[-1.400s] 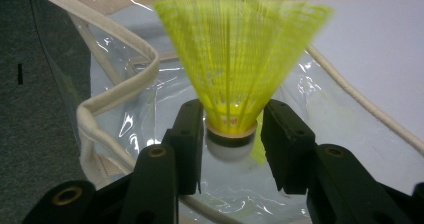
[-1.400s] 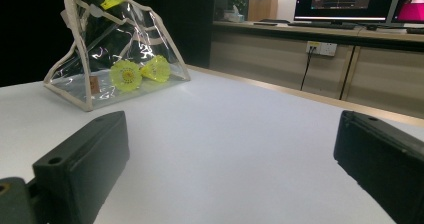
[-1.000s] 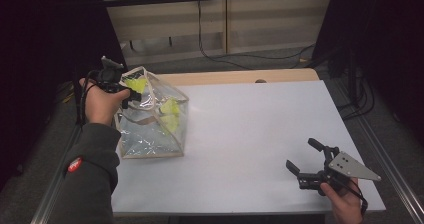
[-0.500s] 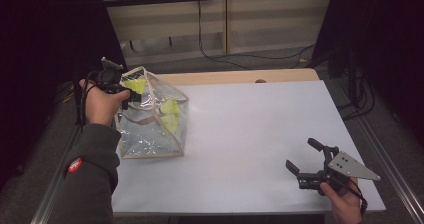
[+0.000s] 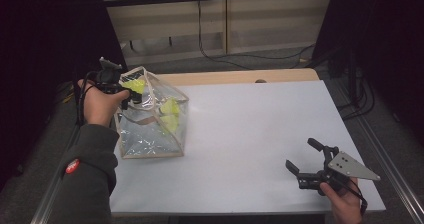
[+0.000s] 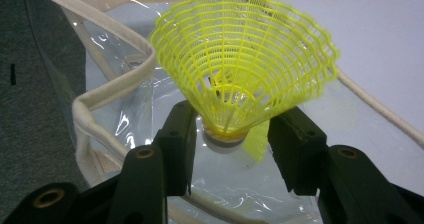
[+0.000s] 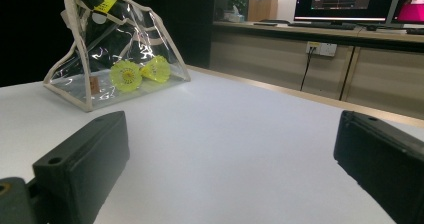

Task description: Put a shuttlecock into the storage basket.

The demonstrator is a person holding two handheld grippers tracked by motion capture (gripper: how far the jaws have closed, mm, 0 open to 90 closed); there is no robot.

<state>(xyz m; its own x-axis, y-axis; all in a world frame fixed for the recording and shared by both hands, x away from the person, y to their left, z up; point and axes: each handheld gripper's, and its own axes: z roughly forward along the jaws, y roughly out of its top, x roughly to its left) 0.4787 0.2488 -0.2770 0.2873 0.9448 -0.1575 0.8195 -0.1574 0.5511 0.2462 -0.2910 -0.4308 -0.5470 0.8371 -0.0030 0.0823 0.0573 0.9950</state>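
Observation:
A yellow plastic shuttlecock (image 6: 240, 69) sits cork-down between the jaws of my left gripper (image 6: 237, 131), which is shut on its lower skirt. In the high view that gripper (image 5: 131, 91) holds the shuttlecock (image 5: 134, 85) at the open top of a clear bag (image 5: 150, 134) with cream trim, at the table's left. Two more yellow shuttlecocks (image 5: 170, 106) (image 5: 170, 123) lie inside the bag; in the right gripper view they are side by side (image 7: 125, 75) (image 7: 157, 68). My right gripper (image 5: 300, 154) stands open near the front right edge, its jaws (image 7: 230, 154) wide apart with nothing between them.
The white table top (image 5: 250, 124) stretches between the bag and the right gripper. A wooden strip (image 5: 240, 76) runs along its far edge, with cables on the floor behind. Monitors (image 7: 350, 1) glow on a far counter in the right gripper view.

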